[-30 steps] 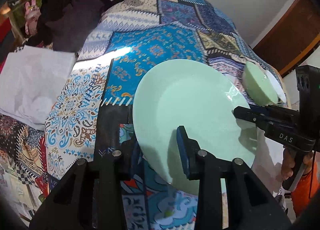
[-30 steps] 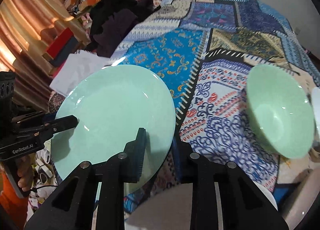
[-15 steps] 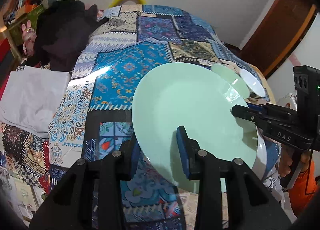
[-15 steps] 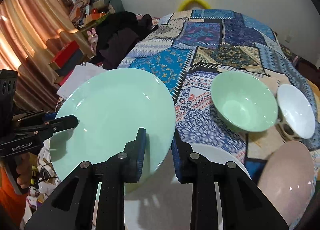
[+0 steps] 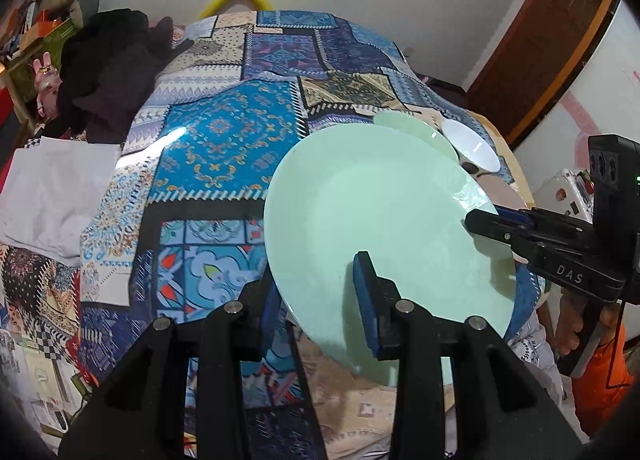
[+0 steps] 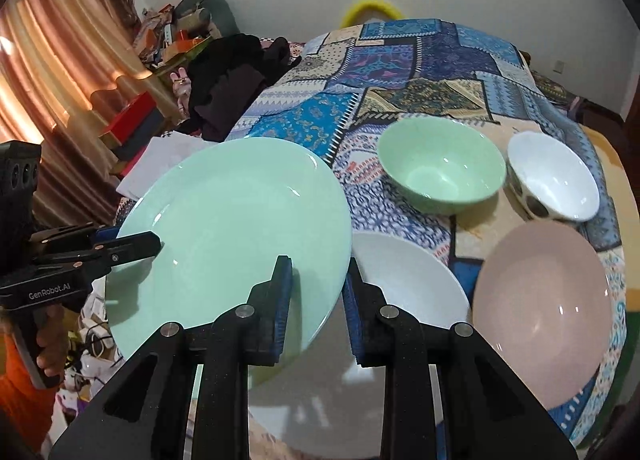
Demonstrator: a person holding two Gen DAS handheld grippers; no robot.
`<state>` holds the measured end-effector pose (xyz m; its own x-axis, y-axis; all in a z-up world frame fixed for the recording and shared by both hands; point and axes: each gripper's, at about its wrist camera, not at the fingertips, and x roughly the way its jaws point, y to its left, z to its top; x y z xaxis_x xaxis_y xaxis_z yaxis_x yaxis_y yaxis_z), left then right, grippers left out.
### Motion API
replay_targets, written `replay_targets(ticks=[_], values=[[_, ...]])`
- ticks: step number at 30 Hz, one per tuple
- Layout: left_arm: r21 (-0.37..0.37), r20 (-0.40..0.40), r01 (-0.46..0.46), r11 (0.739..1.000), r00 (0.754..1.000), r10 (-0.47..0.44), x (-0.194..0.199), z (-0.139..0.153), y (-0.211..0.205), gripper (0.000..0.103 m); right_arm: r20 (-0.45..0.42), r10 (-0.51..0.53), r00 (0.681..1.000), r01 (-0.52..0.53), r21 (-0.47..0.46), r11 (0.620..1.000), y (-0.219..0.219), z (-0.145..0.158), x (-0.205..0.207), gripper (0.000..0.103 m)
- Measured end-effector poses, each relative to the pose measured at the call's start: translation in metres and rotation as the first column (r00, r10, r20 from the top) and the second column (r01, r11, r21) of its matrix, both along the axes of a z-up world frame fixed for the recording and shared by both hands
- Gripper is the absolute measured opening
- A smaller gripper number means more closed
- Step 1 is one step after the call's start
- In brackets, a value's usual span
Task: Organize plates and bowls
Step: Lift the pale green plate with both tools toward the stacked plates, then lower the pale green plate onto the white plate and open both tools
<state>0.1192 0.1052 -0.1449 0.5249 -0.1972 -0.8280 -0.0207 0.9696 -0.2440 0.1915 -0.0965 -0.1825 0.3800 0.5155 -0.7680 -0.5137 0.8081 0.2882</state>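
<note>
A large mint-green plate [image 5: 380, 219] [image 6: 236, 236] is held in the air, tilted, above the patchwork table. My left gripper [image 5: 320, 288] is shut on its near rim; it also shows in the right wrist view [image 6: 136, 246]. My right gripper [image 6: 318, 292] is shut on the opposite rim; it also shows in the left wrist view [image 5: 484, 221]. Below lies a white plate [image 6: 404, 288]. A pink plate [image 6: 544, 300], a green bowl [image 6: 440, 167] and a white spotted bowl [image 6: 554, 179] sit on the table.
The patchwork tablecloth [image 5: 224, 139] covers the table. Black clothing [image 5: 108, 67] and a white cloth [image 5: 52, 187] lie at its left side. Curtains and clutter [image 6: 72, 71] stand beyond the left edge. A wooden door [image 5: 548, 35] is at the right.
Both grippers have lifted the green plate up and back toward the near edge. The bowls, white plate and pink plate have come into view beneath and beside it.
</note>
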Motion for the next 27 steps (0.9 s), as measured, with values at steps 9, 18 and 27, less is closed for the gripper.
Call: replay_targets(ticks=[9,18,27], values=[[-0.009,-0.032,0.036,0.999,0.999,-0.037,-0.007,-0.011,-0.029,0.035,-0.04,-0.049,0.998,0.05,0.01,0.999,-0.033,-0.015,-0.013,0.023],[-0.002,-0.067,0.086,0.996,0.994,-0.086,-0.001,-0.03,-0.06,0.035,-0.082,-0.102,0.991,0.102,-0.003,0.995,-0.058,-0.033,-0.019,0.023],[-0.011,-0.11,0.12,0.993,0.987,-0.121,0.007,-0.052,-0.08,0.035,-0.128,-0.138,0.982,0.138,-0.01,0.99,-0.072,-0.052,-0.021,0.023]])
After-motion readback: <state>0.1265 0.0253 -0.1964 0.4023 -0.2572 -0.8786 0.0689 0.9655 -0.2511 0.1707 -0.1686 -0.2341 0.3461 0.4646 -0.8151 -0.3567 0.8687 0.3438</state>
